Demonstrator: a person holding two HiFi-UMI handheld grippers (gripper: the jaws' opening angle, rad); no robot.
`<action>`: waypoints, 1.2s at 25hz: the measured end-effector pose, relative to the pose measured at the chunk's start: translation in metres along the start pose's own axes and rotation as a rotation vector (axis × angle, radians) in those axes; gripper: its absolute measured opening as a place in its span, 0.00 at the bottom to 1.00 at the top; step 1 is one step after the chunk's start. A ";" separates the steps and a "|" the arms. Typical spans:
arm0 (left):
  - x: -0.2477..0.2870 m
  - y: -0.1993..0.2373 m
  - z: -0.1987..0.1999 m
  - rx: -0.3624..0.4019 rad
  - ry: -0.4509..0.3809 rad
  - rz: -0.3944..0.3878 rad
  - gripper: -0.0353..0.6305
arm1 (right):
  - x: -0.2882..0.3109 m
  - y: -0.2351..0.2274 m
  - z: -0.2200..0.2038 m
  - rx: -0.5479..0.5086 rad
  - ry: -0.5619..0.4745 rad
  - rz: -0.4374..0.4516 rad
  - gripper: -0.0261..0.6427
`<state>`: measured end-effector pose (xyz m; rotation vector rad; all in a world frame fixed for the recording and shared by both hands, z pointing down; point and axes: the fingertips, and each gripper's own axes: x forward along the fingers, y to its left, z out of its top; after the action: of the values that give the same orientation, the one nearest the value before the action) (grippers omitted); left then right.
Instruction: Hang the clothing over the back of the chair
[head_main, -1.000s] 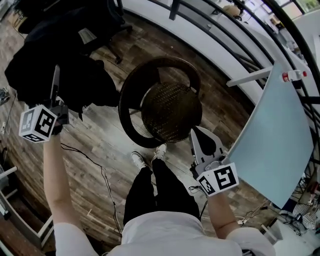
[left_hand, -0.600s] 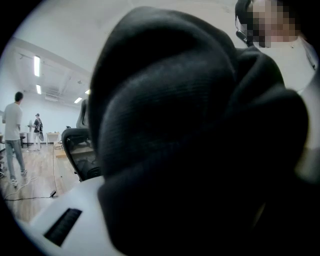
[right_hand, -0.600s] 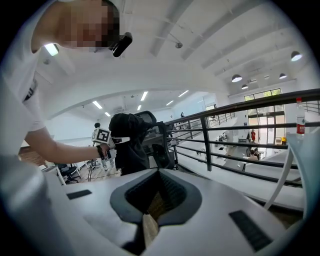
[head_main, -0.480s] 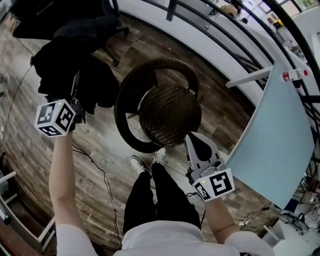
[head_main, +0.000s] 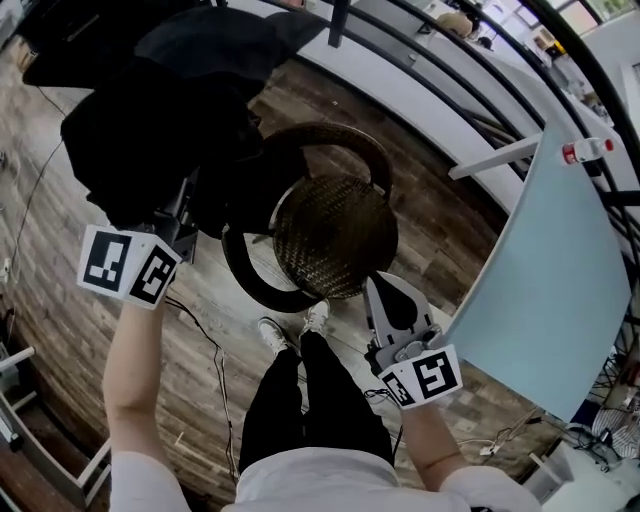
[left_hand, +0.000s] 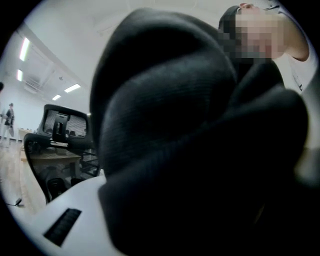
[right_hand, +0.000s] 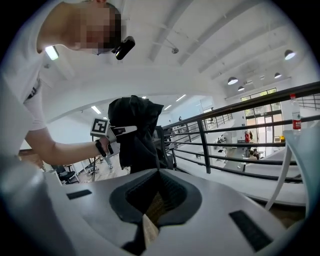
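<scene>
- Up at the left of the round wicker chair (head_main: 332, 238), the black garment (head_main: 150, 130) is hanging in a thick bunch from the left gripper (head_main: 172, 228), whose jaws are clamping a fold of it; the left gripper view is showing almost nothing but dark cloth
- In the head view the lower folds are overlapping the left part of the chair's curved back rail (head_main: 330, 132); whether cloth is touching the rail I cannot tell
- The right gripper (head_main: 390, 295) is waiting near the front edge of the seat, jaws together with nothing between them
- The garment is looking soft and limp, fairly bulky but probably light: it is sagging under its own weight and folding wherever it is not being held
- One pinch is probably gathering it into a lump, so taking a second hold with the free gripper at an edge well apart from the first, perhaps collar or shoulder, is likely the way to spread it
- Knit-like cloth is likely gripping the rail rather than sliding, though an uneven drape is risking a slow slip off the narrow curve
</scene>
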<state>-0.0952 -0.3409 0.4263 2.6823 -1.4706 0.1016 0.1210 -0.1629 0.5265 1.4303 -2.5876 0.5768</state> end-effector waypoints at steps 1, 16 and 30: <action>0.003 -0.014 -0.004 0.001 0.002 -0.020 0.24 | -0.001 -0.001 0.001 0.001 -0.002 -0.002 0.07; 0.031 -0.080 -0.211 -0.533 0.195 -0.061 0.28 | -0.039 -0.026 -0.021 0.000 0.047 -0.075 0.07; 0.038 -0.085 -0.324 -0.632 0.458 -0.017 0.41 | -0.054 -0.019 -0.052 -0.006 0.096 -0.090 0.07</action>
<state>-0.0100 -0.2939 0.7490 1.9949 -1.1010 0.1961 0.1623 -0.1087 0.5637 1.4714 -2.4360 0.6092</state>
